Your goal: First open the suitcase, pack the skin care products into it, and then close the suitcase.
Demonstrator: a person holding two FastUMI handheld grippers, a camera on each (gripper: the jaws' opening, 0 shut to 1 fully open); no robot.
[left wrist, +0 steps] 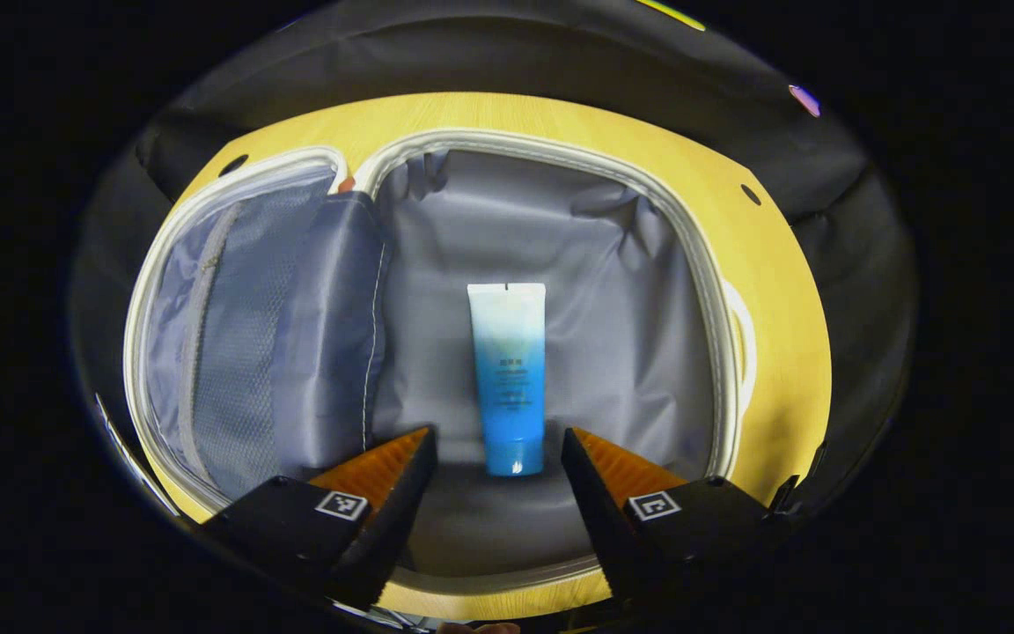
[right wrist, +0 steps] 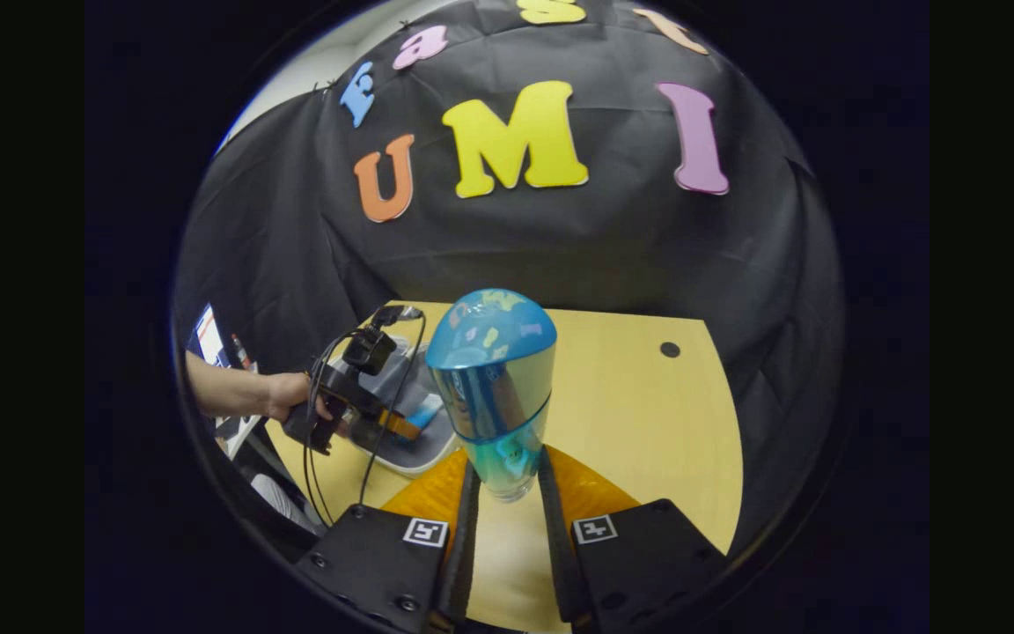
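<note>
suitcase (left wrist: 630,291) lies open on the wooden table (left wrist: 780,291), and a blue tube (left wrist: 508,379) rests flat on its grey lining, long axis pointing straight away from the left gripper (left wrist: 498,458), cap end nearest, between fingers spread wide and holding nothing. right gripper (right wrist: 507,480), well off to the side over the table, is clamped on a blue bottle (right wrist: 491,387) standing upright, its base hidden between the fingers, so it likely goes in next. suitcase's near edge is cut off.

A pale yellow wood-grain tabletop (right wrist: 639,414) carries a small round dark hole (right wrist: 669,350) toward two o'clock. Draped black cloth (right wrist: 560,238) rises behind it at twelve o'clock.
</note>
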